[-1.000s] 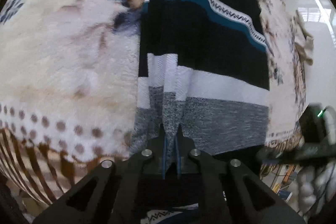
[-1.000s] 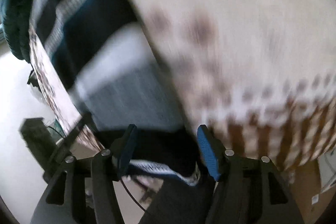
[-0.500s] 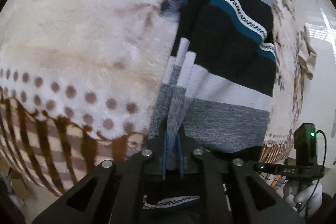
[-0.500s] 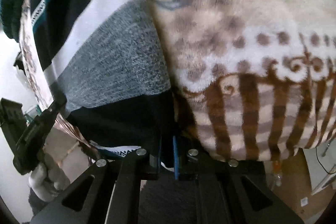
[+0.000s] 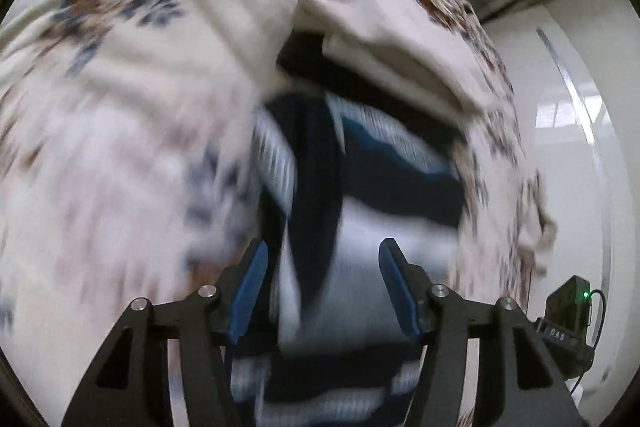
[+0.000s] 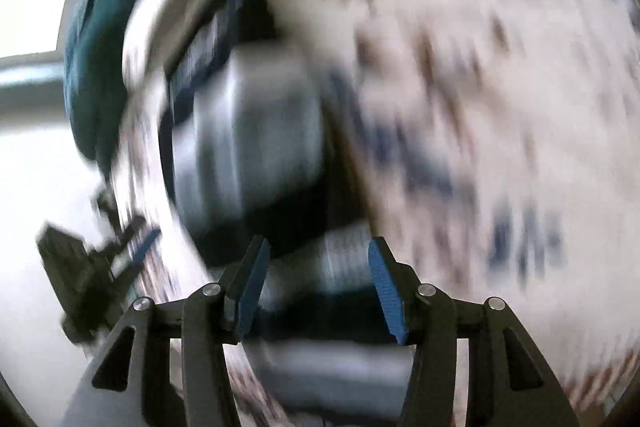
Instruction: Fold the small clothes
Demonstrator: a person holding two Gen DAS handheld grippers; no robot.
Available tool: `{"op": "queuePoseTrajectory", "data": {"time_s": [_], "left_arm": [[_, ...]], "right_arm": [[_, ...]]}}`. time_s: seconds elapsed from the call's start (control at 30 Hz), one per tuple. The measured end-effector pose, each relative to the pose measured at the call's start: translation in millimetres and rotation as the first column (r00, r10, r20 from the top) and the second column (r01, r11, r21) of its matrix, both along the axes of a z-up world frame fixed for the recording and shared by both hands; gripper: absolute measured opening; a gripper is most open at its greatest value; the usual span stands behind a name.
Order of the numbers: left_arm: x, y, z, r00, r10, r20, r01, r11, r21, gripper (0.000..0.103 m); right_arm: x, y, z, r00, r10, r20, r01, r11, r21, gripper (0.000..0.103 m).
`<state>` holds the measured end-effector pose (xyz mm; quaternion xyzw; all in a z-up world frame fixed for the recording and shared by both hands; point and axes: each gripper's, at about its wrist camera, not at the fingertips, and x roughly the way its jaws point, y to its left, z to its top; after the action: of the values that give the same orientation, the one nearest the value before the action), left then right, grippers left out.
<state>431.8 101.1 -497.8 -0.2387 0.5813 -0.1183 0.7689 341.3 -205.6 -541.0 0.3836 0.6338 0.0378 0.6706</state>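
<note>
The striped sweater (image 5: 360, 195) lies on a fleecy patterned blanket (image 5: 132, 131) that covers the surface, and it serves as the landmark for everything here. Both views are smeared by motion, so fine detail is lost.

In the left wrist view, the left gripper (image 5: 320, 287) stands about half open above the near end of the sweater. Its jaws have just been opening, and the blue pads (image 5: 250, 287) do not press on the cloth; the white and grey bands of the sweater show in the gap between them, loose. Beyond the far end of the sweater sits a cream garment (image 5: 384, 43), bunched and overlapping the dark stripes. To the right of the sweater, past the blanket edge, a black device with a green light (image 5: 570, 311) shows against the white floor.

In the right wrist view, the right gripper (image 6: 316, 287) is likewise about half open, its jaws having just been opening, with nothing clamped. The sweater (image 6: 248, 131) appears ahead of it as blurred grey and dark bands, a part of it lying under the gap between the pads. Left of the sweater, a teal garment (image 6: 100, 67) sits at the blanket edge, and the other gripper (image 6: 92, 275) shows lower on that side.
</note>
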Motion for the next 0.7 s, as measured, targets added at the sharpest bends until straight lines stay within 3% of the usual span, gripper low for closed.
{"op": "queuePoseTrajectory", "data": {"time_s": [0.1,0.2,0.27,0.4,0.43,0.47,0.5,0.63,0.7], "left_arm": [[55.4,-1.7,-32.5,0.999,0.015,-0.032,-0.015,1.0,0.002,0.055],[88.3,-3.7,-55.4,0.999,0.005,-0.052,-0.002,0.999,0.054,0.053],[92.0,-5.2,-58.3,1.0,-0.007,-0.01,0.007,0.997,0.081,0.012],[85.3,-2.5,-56.7,1.0,-0.012,0.025,0.01,0.997,0.08,0.012],[83.6,0.0,-56.2,1.0,-0.011,0.029,0.009,0.997,0.073,0.011],[83.2,0.7,-55.1,1.0,-0.01,0.03,0.008,0.998,0.07,0.011],[82.5,1.3,-55.0,1.0,-0.006,0.026,0.004,0.998,0.07,0.011],[88.6,5.5,-58.1,1.0,-0.013,0.01,0.012,0.997,0.071,0.011],[89.8,6.7,-60.3,1.0,-0.018,-0.001,0.018,0.998,0.062,0.011]], "right_arm": [[66.2,-24.5,-15.7,0.992,-0.127,0.008,0.127,0.991,0.037,0.053],[119.8,-39.8,-40.0,0.986,-0.165,-0.018,0.166,0.984,0.064,0.046],[154.1,-37.0,-59.6,0.99,-0.123,-0.063,0.128,0.988,0.084,0.046],[176.4,-4.6,-87.8,0.993,-0.014,-0.115,0.032,0.988,0.154,0.045],[178.3,4.6,-90.2,0.994,0.003,-0.109,0.017,0.982,0.187,0.041],[179.9,10.6,-89.7,0.995,0.009,-0.095,0.01,0.98,0.198,0.014],[181.3,15.1,-87.4,0.997,0.013,-0.079,0.002,0.982,0.188,0.003],[182.3,2.0,-73.9,0.994,-0.089,-0.062,0.093,0.994,0.058,0.0],[181.4,-15.3,-68.4,0.986,-0.157,-0.051,0.154,0.986,-0.062,0.0]]}}
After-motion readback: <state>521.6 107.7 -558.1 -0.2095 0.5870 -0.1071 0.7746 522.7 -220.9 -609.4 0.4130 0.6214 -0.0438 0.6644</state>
